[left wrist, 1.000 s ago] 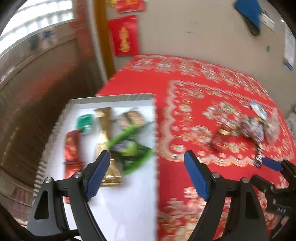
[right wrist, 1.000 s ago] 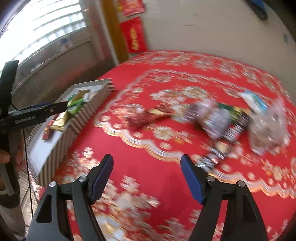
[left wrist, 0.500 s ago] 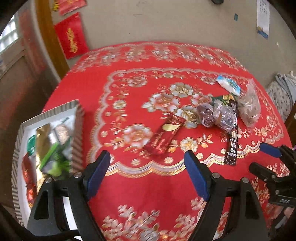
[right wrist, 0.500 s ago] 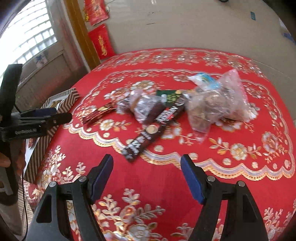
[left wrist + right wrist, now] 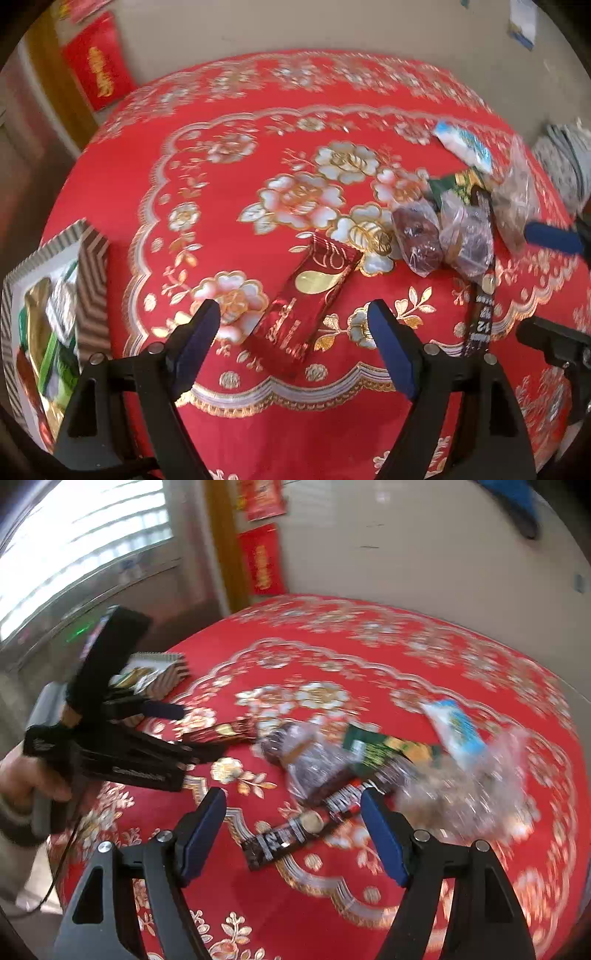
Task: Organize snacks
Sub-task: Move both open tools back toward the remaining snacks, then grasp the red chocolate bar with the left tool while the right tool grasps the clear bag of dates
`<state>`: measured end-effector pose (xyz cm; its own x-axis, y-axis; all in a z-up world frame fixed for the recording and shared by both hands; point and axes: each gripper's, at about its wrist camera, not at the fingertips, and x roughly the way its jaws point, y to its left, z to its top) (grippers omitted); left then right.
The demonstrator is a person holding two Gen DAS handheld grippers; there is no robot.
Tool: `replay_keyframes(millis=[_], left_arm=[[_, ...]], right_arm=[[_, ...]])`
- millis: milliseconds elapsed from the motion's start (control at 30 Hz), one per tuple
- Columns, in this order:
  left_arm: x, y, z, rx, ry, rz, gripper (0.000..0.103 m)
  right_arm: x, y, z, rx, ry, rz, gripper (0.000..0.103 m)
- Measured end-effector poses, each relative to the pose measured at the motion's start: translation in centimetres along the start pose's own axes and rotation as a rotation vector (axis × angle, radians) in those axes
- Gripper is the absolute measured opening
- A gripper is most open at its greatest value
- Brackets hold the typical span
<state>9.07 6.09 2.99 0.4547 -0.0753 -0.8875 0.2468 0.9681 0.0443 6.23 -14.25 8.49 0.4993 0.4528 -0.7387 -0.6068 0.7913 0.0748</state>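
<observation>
**Both claws wide open over the snack pile, nothing held**

The left claw (image 5: 293,332) hovers with its jaws spread wide and empty, a red packet (image 5: 310,291) with gold print lying on the tablecloth (image 5: 207,155) in the gap between them. The right claw (image 5: 293,818) is likewise well open and grips nothing; a long dark stick packet (image 5: 295,830) lies below it, its white lettering too blurred to read. Beside it sit clear bags (image 5: 439,236) of dark snacks, a green packet (image 5: 373,749) and a blue-and-white packet (image 5: 463,144), their labels unreadable. The striped box (image 5: 90,280) at the left edge is cut off, with a few snacks visible inside. Motion blur smears the right wrist view. A hand (image 5: 26,775) holds the left claw's grip.
</observation>
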Motion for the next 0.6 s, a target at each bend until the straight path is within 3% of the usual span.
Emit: replay_keyframes(millis=[167,433,600], left_arm=[[0.6,-0.1,0.6,0.019,0.000,-0.018,0.082],[1.6,0.2,1.4,0.025,0.012,-0.023,0.082],[1.5,0.2,1.4,0.049,0.011,-0.068,0.082]], right_arm=[[1.7,0.1,1.1,-0.142,0.045,-0.012,0.075],[3.9,-0.2,2.2,-0.202,0.097,0.060,0.075],[5.5,0.4,2.8,-0.270,0.134,0.036,0.075]])
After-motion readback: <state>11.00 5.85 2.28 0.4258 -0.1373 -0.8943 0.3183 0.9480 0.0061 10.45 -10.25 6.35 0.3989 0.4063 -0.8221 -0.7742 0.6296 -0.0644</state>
